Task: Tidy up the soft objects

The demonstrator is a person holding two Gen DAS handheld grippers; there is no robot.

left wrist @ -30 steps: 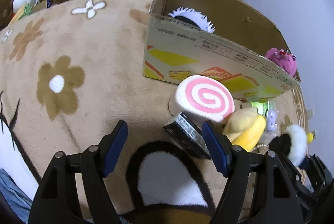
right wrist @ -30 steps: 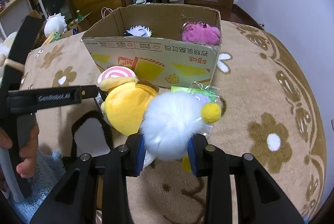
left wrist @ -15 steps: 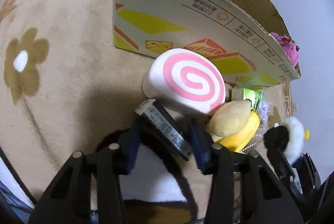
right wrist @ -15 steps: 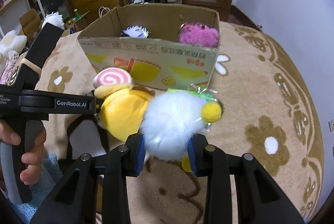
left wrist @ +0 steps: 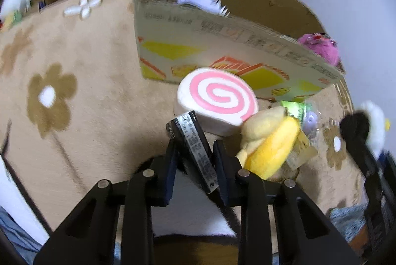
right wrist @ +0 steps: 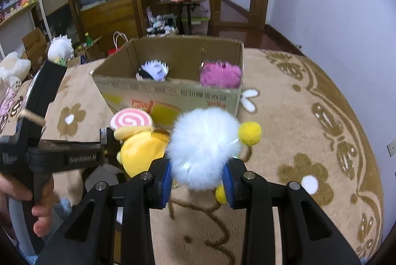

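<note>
Left wrist view, from 9 o'clock across: flowered beige rug (left wrist: 81,82), then at centre the left gripper (left wrist: 195,166) with its jaws clamped on a dark printed tag (left wrist: 195,148) that hangs off the pink-swirl roll plush (left wrist: 217,99) lying at 12 o'clock of the fingertips. Yellow plush (left wrist: 269,143) touches the roll at its 4 o'clock; a small clear packet (left wrist: 304,114) sits just behind it. The cardboard box (left wrist: 222,52) stands beyond, open-topped, a spiky white toy (left wrist: 200,0) and a pink fluffy toy (left wrist: 319,47) already inside. Right wrist view: the right gripper (right wrist: 198,178) is squeezed on a white pom-pom toy (right wrist: 205,148) with a yellow ball (right wrist: 250,132) at its 2 o'clock, held in the air short of the box wall. Risks: the hold on the roll is by the tag alone (not the body), so a lift may set it swinging, slip it free, or drag the leaning yellow plush along. The fluffy toy compresses easily; a loose pinch on fur could let it fall outside the box.
</note>
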